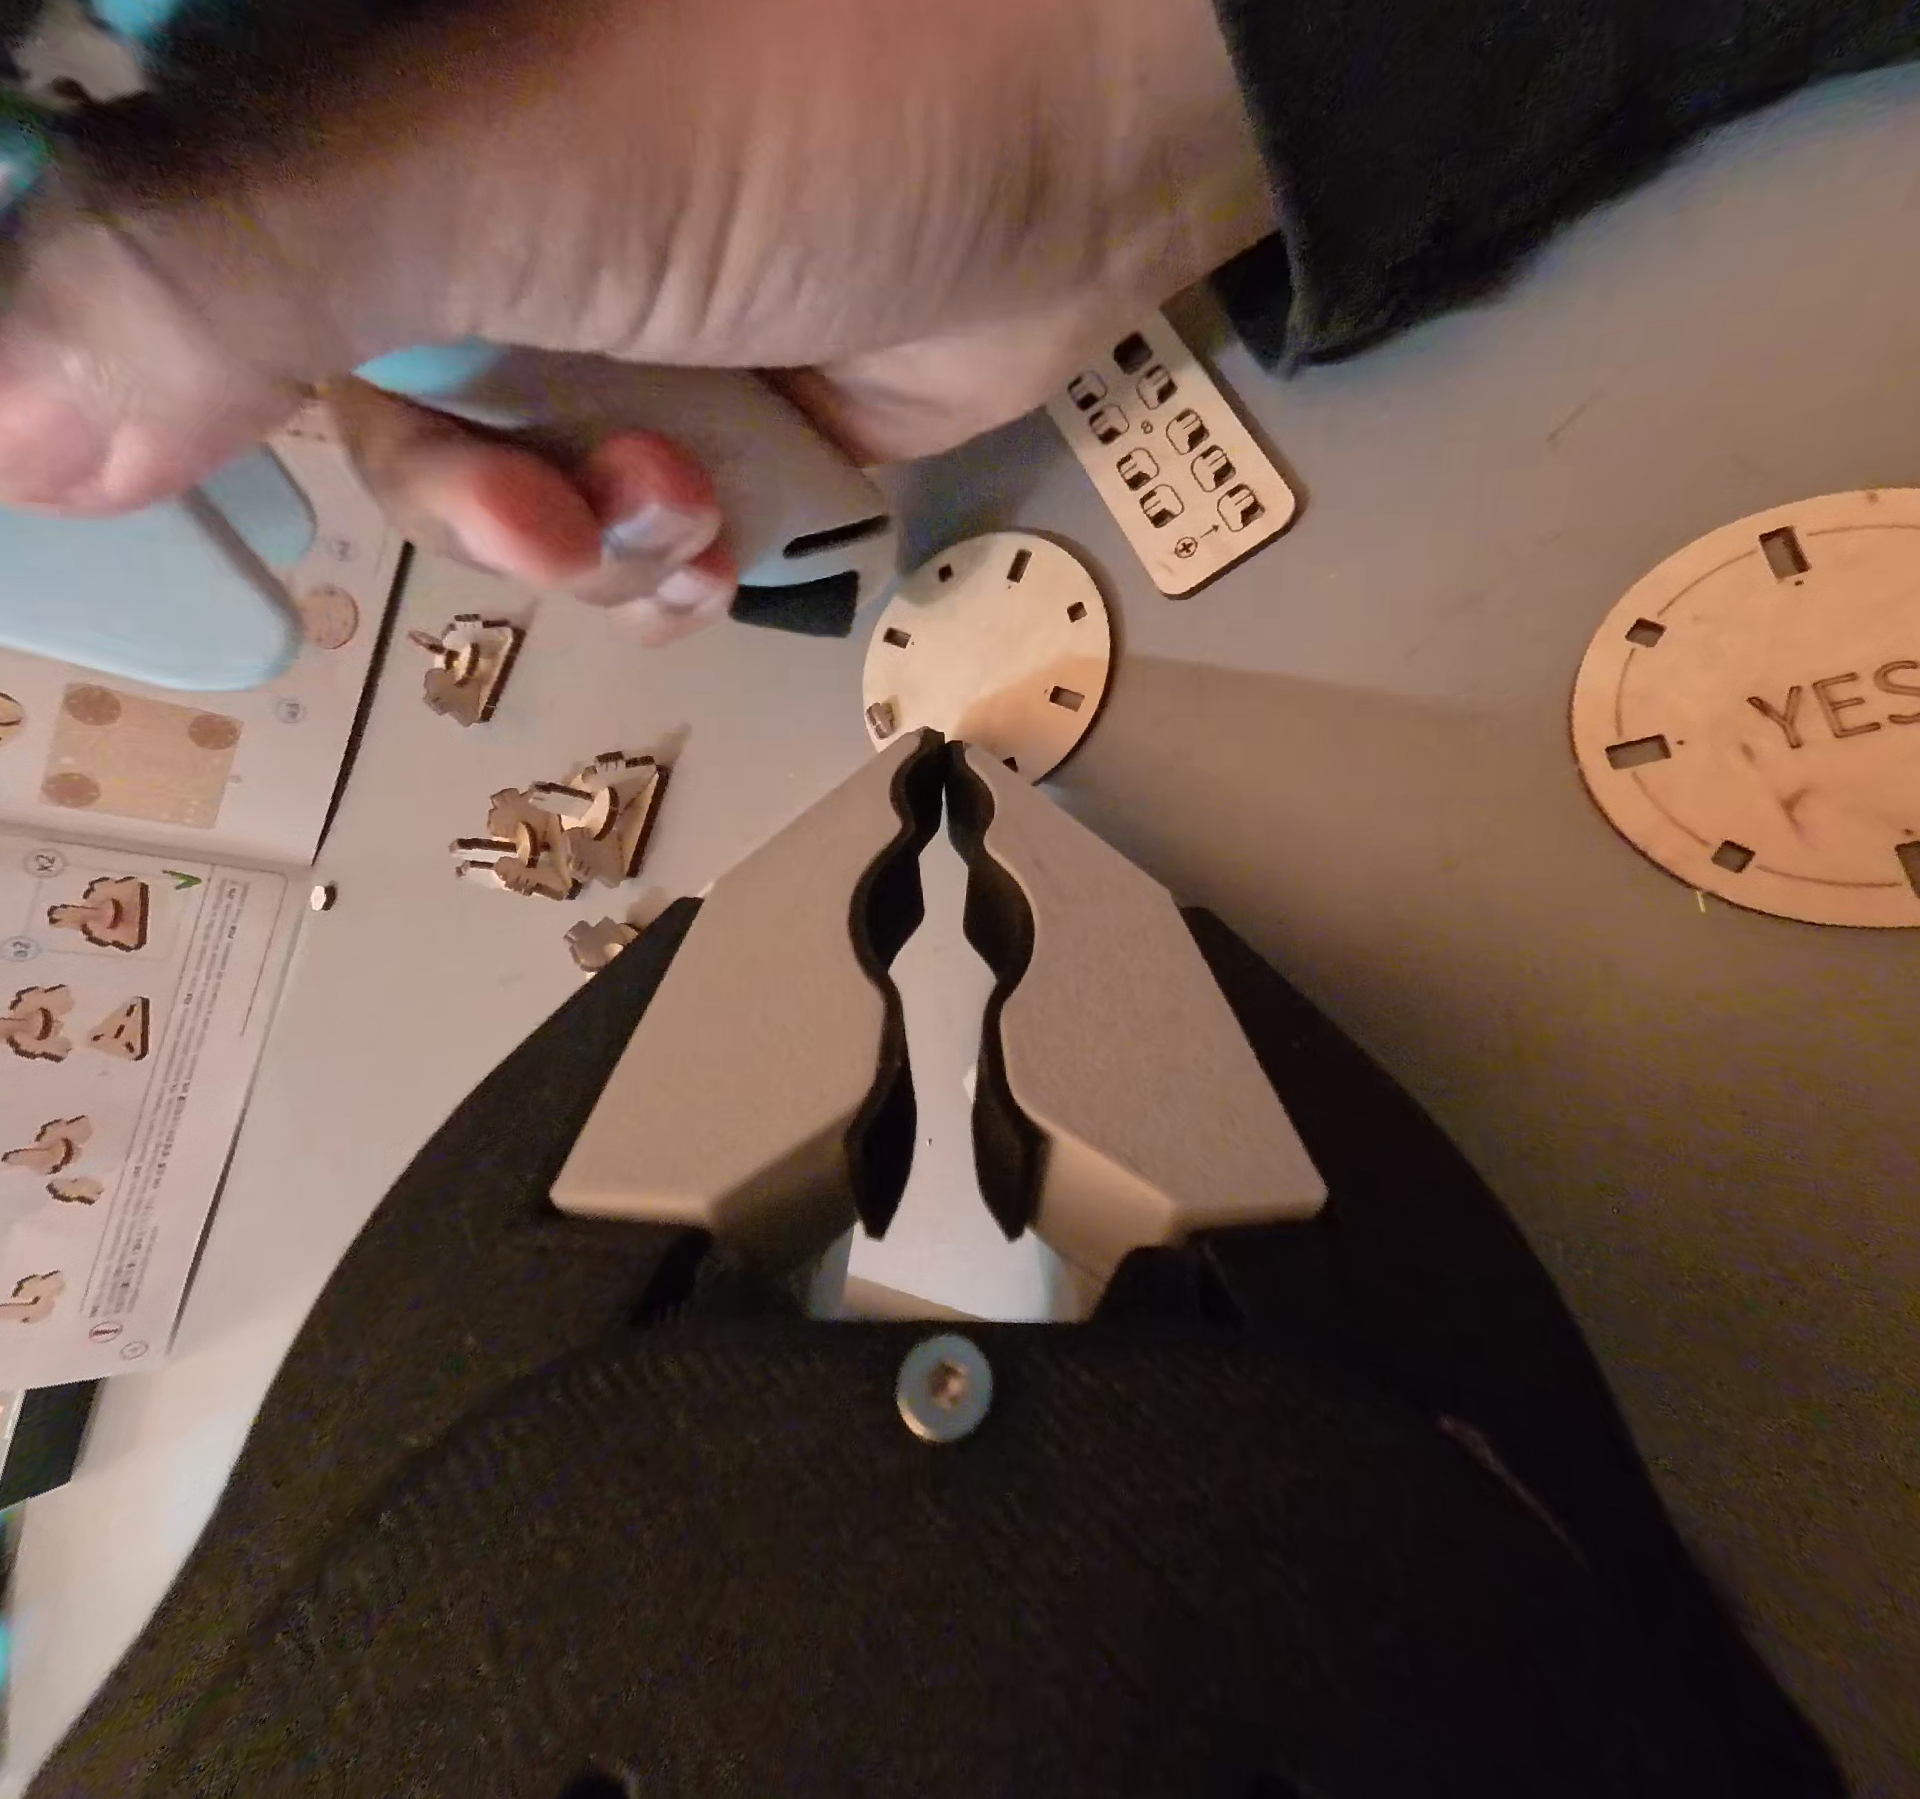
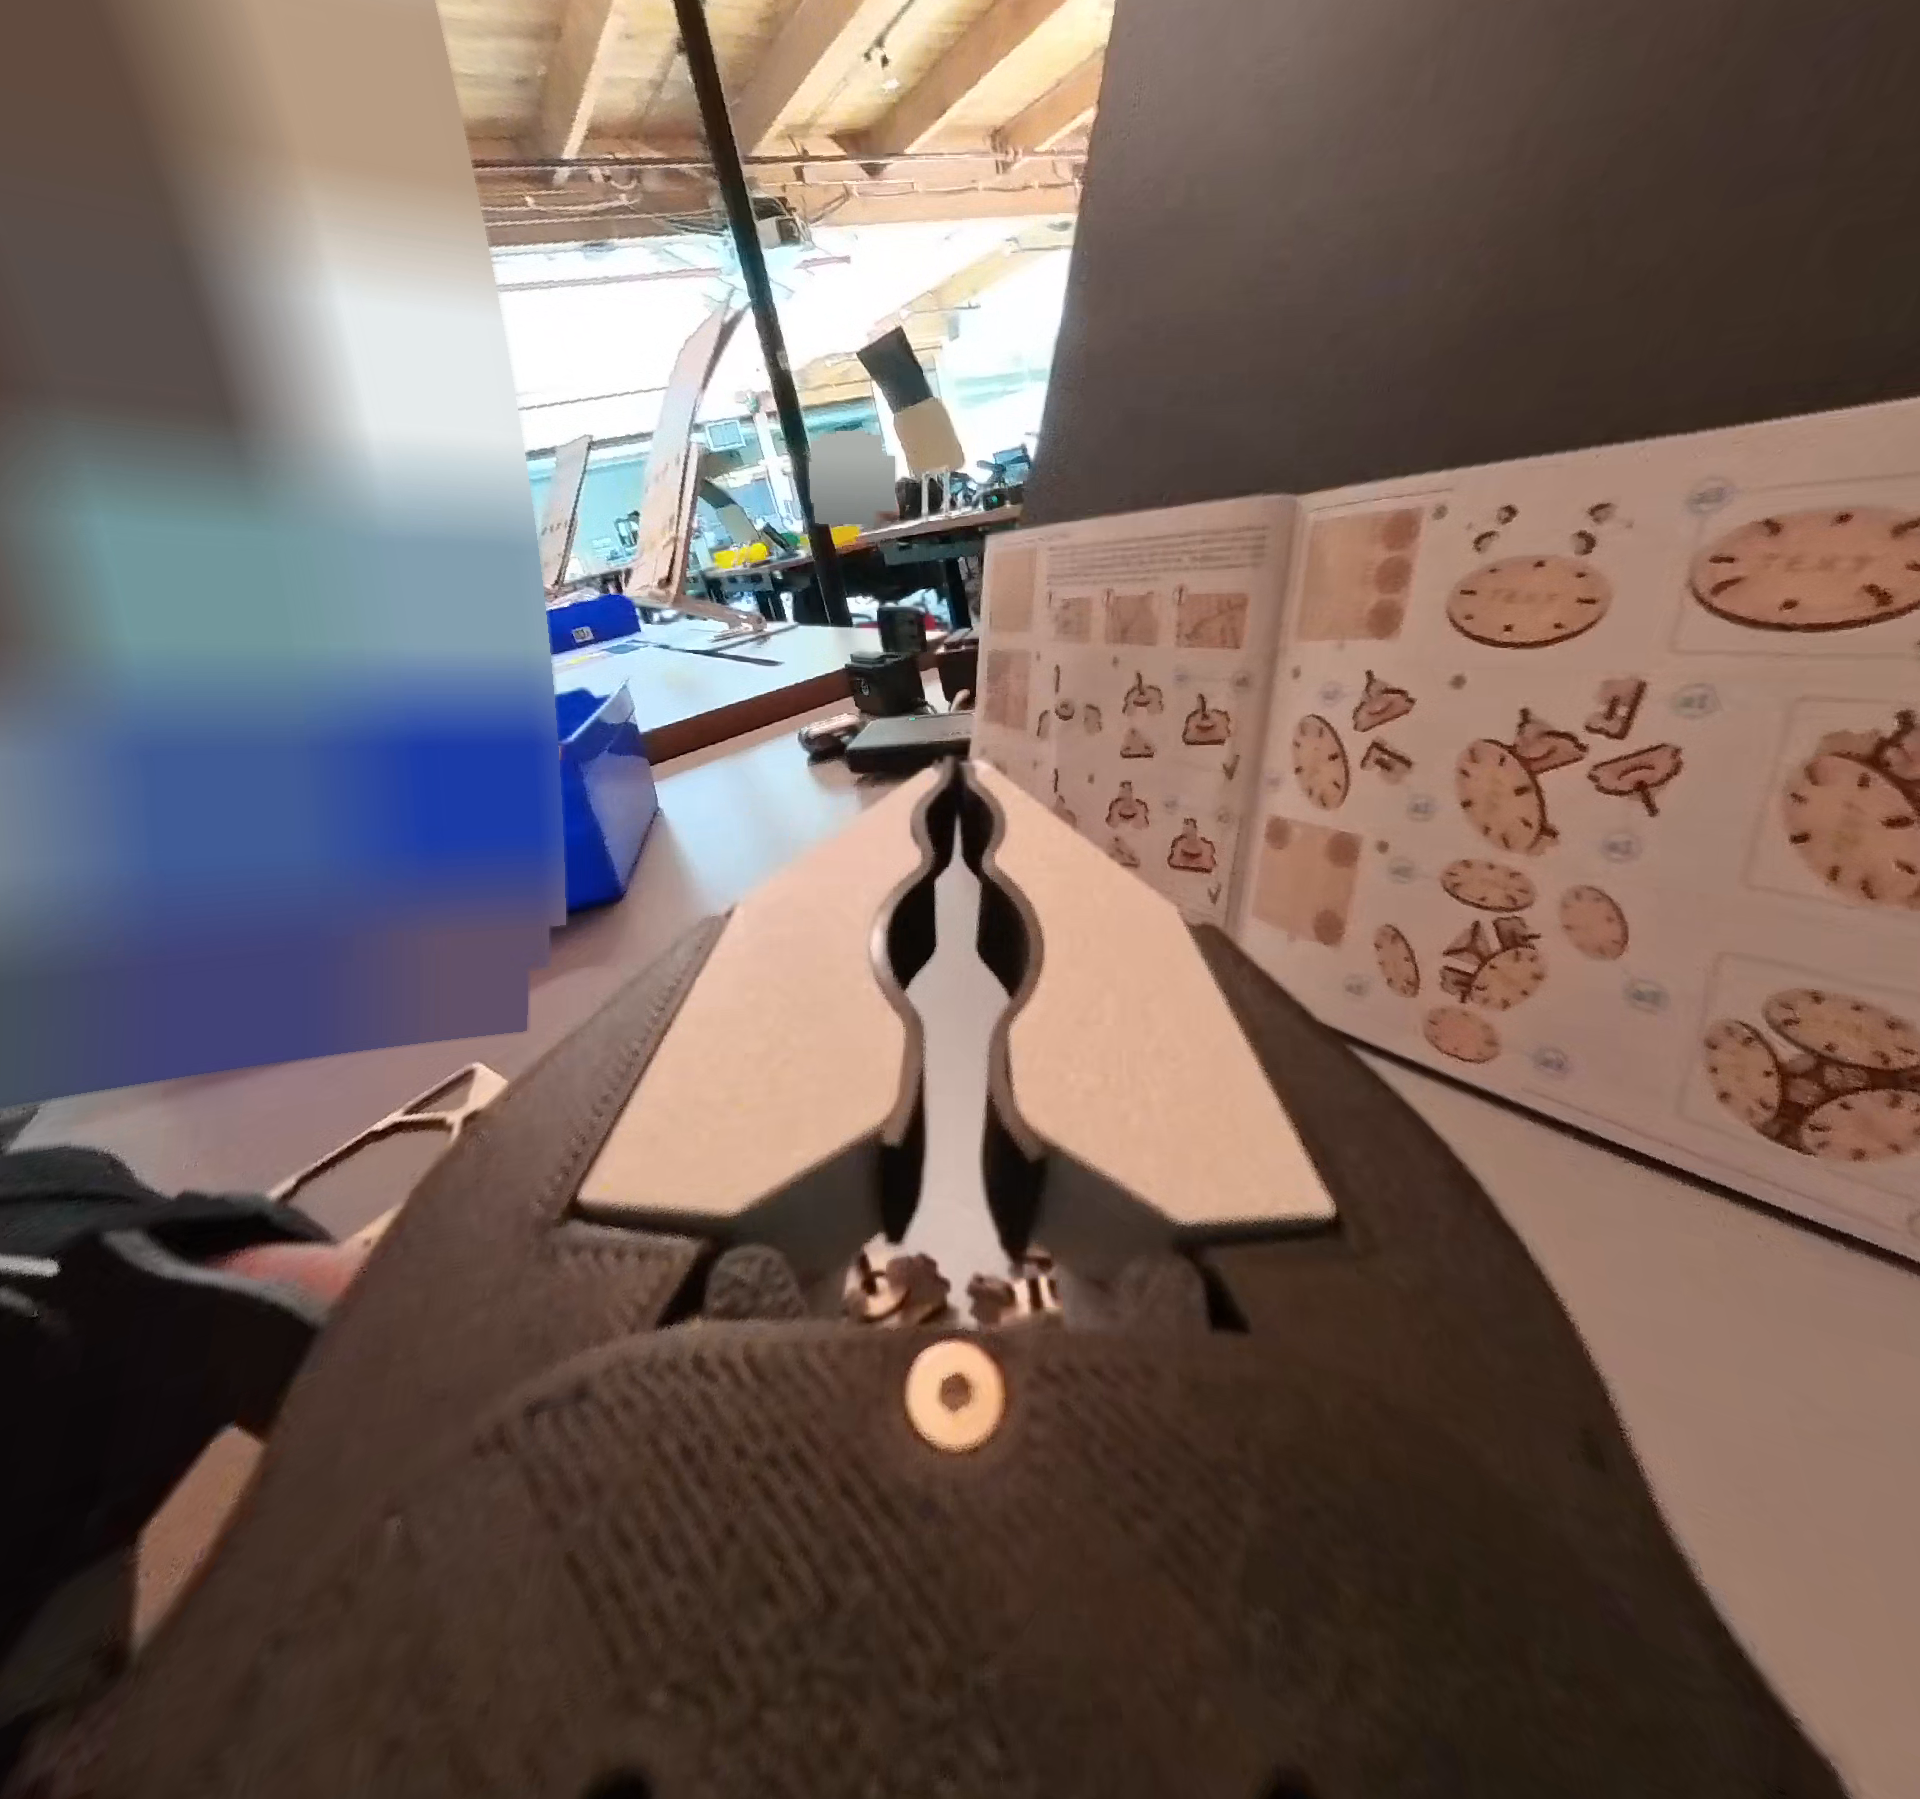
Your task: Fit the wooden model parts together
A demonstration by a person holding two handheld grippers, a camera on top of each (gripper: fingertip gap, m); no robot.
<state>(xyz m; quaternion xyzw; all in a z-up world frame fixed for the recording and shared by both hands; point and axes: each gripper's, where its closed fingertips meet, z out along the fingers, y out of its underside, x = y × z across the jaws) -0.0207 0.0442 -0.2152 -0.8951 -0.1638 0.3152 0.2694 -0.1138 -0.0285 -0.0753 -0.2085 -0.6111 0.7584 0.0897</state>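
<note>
The left gripper (image 1: 943, 743) is closed on nothing, tips over one small wooden disc (image 1: 987, 653); a larger disc (image 1: 1756, 710) lies to its right. The right gripper (image 2: 961, 773) is closed with nothing in it, one open booklet (image 2: 1558, 762) to its right.

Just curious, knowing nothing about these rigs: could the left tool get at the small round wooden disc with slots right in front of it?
Probably yes: the left tool, shut, already sits at the small slotted wooden disc's near edge, nothing between.
</note>
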